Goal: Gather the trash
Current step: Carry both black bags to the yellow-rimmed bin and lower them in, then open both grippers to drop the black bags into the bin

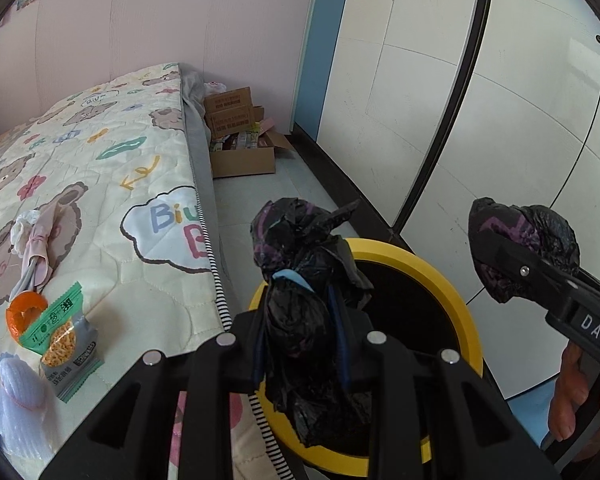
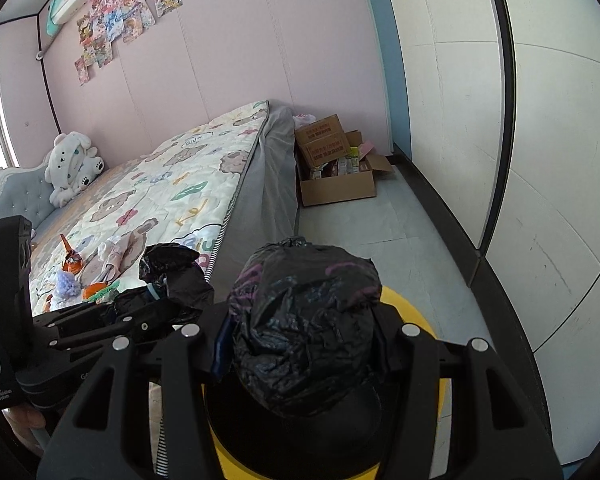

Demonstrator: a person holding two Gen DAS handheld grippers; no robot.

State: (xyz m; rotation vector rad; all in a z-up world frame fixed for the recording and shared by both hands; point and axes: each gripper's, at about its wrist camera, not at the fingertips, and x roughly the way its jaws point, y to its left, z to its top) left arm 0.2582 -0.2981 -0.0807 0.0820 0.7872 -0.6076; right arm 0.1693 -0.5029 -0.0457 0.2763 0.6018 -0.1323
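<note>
Only in the right wrist view, a plush toy (image 2: pixel 73 166) sits on the bed (image 2: pixel 172 184).

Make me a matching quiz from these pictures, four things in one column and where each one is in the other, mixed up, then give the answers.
Things
1. black bag wad
2. yellow bin
3. cardboard box
4. white plush toy

Places
A. on the floor at the far end of the bed
B. at the head of the bed, against the wall
C. pinched in the left tool
D. on the floor right below both tools

Pairs: 1-C, 2-D, 3-A, 4-B
</note>
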